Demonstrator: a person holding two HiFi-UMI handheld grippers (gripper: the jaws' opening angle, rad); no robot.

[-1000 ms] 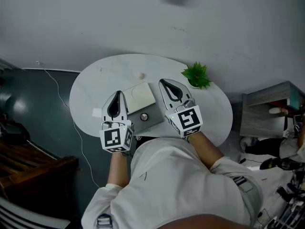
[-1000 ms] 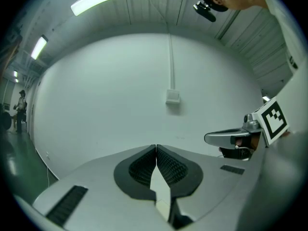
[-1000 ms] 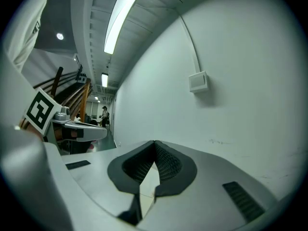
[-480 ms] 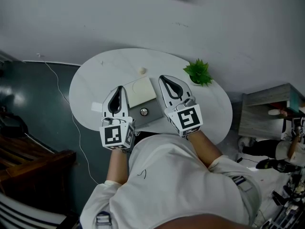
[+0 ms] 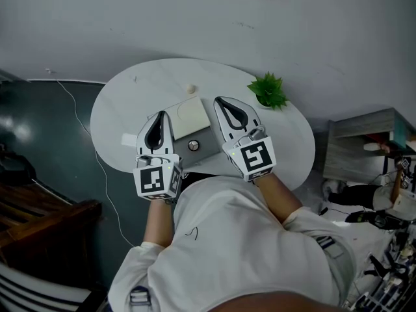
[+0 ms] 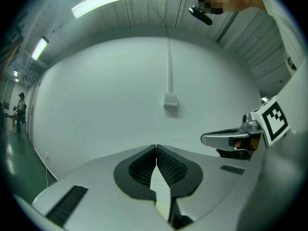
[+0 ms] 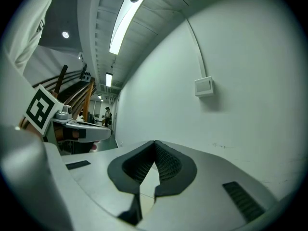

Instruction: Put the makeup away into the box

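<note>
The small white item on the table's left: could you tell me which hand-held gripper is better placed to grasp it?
Left, I'd say. The left hand-held gripper is just beside the white item; the right hand-held gripper is across the box. Both are shut.

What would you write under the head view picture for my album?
Left gripper and right gripper, both shut, flanking the box on a white table with a plant.

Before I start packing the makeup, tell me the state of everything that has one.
left tongs: shut, empty.
right tongs: shut, empty.
box: on the table, lid state unclear.
plant: upright.
small round item: loose on the table, outside the box.
</note>
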